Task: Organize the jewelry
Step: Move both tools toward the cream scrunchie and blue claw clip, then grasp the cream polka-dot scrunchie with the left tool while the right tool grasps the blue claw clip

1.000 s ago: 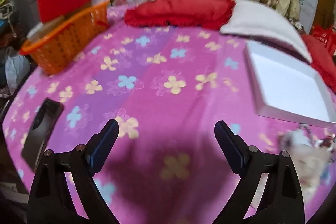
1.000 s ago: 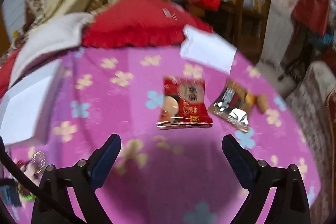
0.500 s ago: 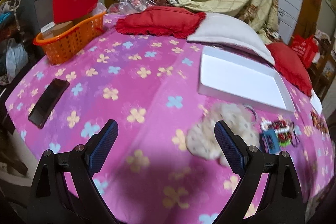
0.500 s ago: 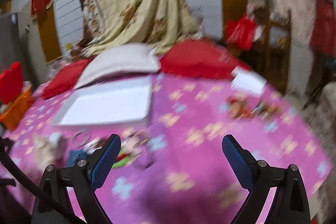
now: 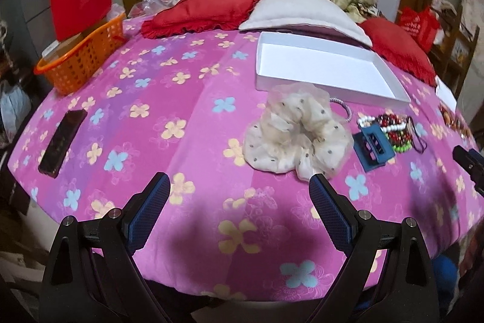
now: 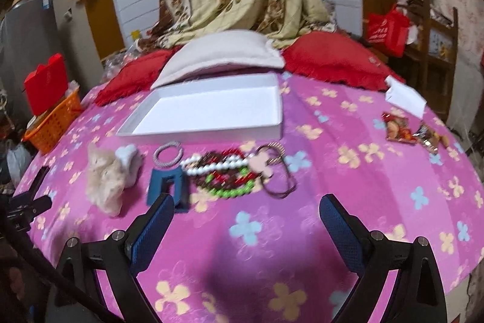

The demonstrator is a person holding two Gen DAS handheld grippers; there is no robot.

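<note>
A shallow white tray [image 5: 266, 67] [image 6: 199, 129] lies on the pink flowered cloth. In front of it lie a cream dotted scrunchie [image 5: 298, 132] [image 6: 106, 174], a blue hair claw [image 5: 373, 146] [image 6: 166, 185], beaded bracelets in white, red and green [image 5: 396, 129] [image 6: 224, 174], a silver ring band [image 6: 168, 155] and a keyring with a thin dark loop [image 6: 272, 164]. My left gripper [image 5: 239, 202] is open and empty, short of the scrunchie. My right gripper [image 6: 246, 223] is open and empty, just short of the bracelets and the claw.
An orange basket [image 5: 81, 59] with a red box stands at the far left. A black phone [image 5: 62, 138] lies at the left edge. Red and white cushions [image 6: 230, 53] lie behind the tray. Snack packets [image 6: 413, 132] and a white paper lie at the right.
Both grippers have swung round and pulled back. The tray and the jewelry pile have come into the middle of both views. Both grippers stay open.
</note>
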